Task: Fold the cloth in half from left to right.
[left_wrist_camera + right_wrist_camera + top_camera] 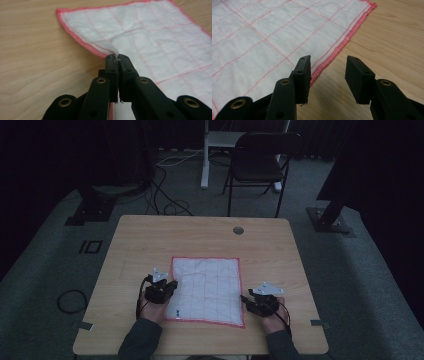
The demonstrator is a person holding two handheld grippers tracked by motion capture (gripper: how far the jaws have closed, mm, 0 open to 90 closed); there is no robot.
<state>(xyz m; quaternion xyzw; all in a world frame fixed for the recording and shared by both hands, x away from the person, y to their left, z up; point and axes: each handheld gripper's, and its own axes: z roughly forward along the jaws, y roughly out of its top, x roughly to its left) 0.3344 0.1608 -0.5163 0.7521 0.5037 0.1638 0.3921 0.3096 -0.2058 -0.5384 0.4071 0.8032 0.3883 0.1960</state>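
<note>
A white cloth (206, 290) with a red hem and red grid lines lies flat on the wooden table (150, 240). My left gripper (169, 285) is at the cloth's left edge. In the left gripper view that gripper (117, 58) is shut on a pinched-up fold of the cloth's hem (107, 48). My right gripper (250, 299) rests at the cloth's right edge. In the right gripper view its jaws (328, 66) stand open, one fingertip over the cloth (274, 37) and the other over bare wood, with the red hem (332, 56) between them.
A round cable hole (238, 230) sits near the table's far edge. Beyond the table stand a dark folding chair (260, 165) and a white desk leg (205, 160). Cables (165, 195) lie on the grey carpet.
</note>
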